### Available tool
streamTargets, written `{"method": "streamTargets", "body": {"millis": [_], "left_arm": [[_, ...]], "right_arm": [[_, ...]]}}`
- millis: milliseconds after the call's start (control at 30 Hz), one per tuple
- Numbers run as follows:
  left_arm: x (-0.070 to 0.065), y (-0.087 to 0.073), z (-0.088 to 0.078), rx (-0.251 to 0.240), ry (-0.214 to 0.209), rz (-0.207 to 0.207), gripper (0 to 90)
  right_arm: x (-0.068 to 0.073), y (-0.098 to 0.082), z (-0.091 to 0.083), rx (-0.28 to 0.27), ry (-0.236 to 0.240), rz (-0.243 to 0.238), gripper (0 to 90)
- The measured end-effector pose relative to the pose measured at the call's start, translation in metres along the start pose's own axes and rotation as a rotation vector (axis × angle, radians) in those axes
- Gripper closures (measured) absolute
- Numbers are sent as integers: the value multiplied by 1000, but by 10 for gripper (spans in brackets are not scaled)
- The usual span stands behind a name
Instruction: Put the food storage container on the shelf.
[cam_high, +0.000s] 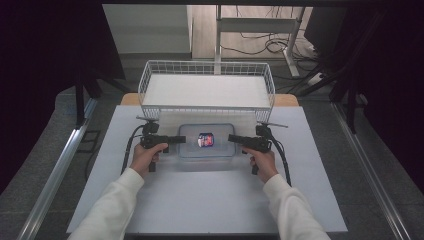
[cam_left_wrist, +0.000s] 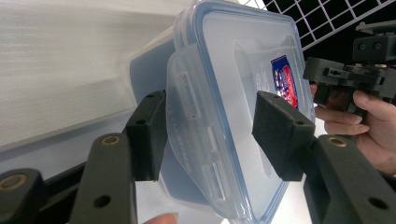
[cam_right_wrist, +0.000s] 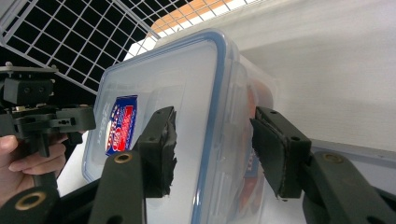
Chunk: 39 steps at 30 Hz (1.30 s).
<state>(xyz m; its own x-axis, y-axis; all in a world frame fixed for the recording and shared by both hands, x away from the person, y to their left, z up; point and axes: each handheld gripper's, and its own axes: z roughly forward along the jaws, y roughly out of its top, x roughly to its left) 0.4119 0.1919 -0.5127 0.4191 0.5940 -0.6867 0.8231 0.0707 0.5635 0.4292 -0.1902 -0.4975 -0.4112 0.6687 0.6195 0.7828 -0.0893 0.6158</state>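
Observation:
A clear plastic container (cam_high: 220, 150) with a blue-rimmed snap lid lies flat on the table between my two grippers, a red and blue label (cam_high: 205, 139) on its lid. My left gripper (cam_high: 182, 139) meets its left end. In the left gripper view the jaws (cam_left_wrist: 212, 135) straddle the lid's side latch flap (cam_left_wrist: 187, 98), one pad over the lid, the other beside the flap, with no firm squeeze visible. My right gripper (cam_high: 231, 138) meets the right end. Its jaws (cam_right_wrist: 212, 149) stand either side of the lid's edge and latch (cam_right_wrist: 236, 107), with gaps showing.
A white wire basket (cam_high: 206, 67) stands just behind the container at the table's far edge. The grey table (cam_high: 210, 200) stretches bare toward the person. Desk legs and cables lie on the floor beyond.

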Motion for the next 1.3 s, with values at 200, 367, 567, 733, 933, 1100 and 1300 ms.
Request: {"method": "streamTargets", "body": {"millis": [200,367,567,733,933,1100,1300], "left_arm": [[-10,-2,-3,-3,70,33,324],[-30,-12,-23,-2,121,155,258],[-54,-35,-42,19,158,276,250],[-72,-58,-53,37,201,372,249],[-75,-78,-63,31,213,385,252],[-78,-94,-67,58,251,417,252],[-81,-102,-66,84,263,451,250]], "right_arm": [[7,-2,-2,-26,-28,-28,410],[24,-9,-21,-42,-64,-150,354],[47,-25,-49,-32,-102,-348,368],[64,-49,-60,6,-127,-451,399],[74,-76,-62,68,-134,-495,434],[82,-83,-54,98,-161,-544,538],[87,-87,-44,148,-170,-603,820]]}}
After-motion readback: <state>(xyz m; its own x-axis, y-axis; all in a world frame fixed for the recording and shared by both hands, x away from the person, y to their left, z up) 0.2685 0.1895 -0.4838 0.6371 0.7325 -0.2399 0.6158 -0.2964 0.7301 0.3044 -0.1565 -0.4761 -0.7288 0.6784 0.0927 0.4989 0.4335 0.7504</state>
